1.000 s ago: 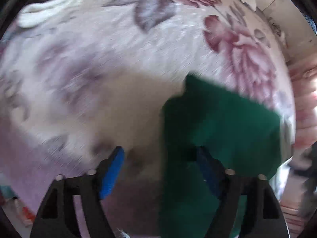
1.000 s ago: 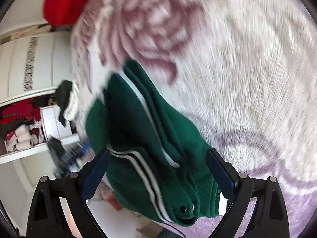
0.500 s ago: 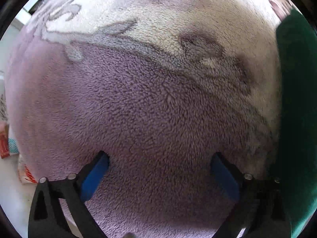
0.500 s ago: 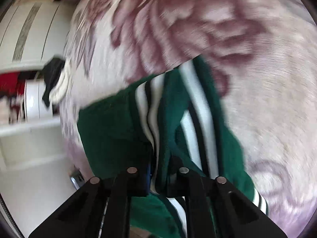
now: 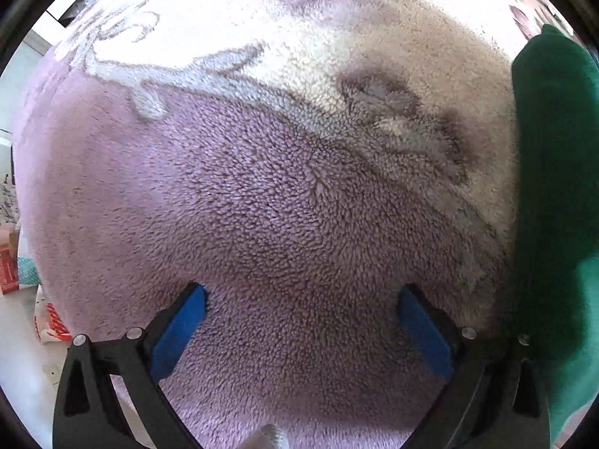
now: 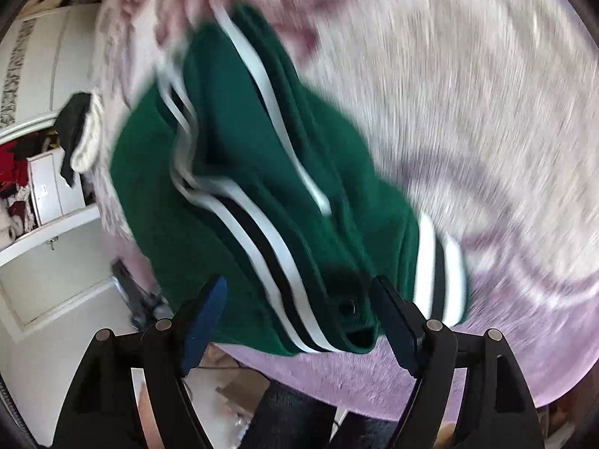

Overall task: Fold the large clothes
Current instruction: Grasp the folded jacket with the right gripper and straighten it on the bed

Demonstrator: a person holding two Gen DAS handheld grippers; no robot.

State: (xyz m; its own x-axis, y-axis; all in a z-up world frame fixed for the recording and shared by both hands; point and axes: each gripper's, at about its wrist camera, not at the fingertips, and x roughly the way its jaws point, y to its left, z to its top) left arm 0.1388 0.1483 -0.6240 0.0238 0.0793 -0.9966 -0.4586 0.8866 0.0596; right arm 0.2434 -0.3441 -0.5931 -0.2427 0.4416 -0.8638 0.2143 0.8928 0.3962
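**Right tool lets go, green top settles on the bed**

Right tool has just been opening, its blue pads now standing clear on either side of the striped hem with cloth between them but no pinch on it. Left tool is spread wide and points straight down at bare purple blanket, holding nothing. The green garment lies bundled near the bed's edge, white and black stripes showing, a snap at the hem closest to the right tool; from the left wrist it is only a dark green band along the right side.

My read: a fold has been laid and the release is under way. To do it well, draw the right tool straight back so the pads do not snag the ribbed hem and drag the layer open. Then bring the left tool across to the garment's near edge, pinch both layers together, and carry them over flat. The bundle sits close to the edge, so pull toward the middle.
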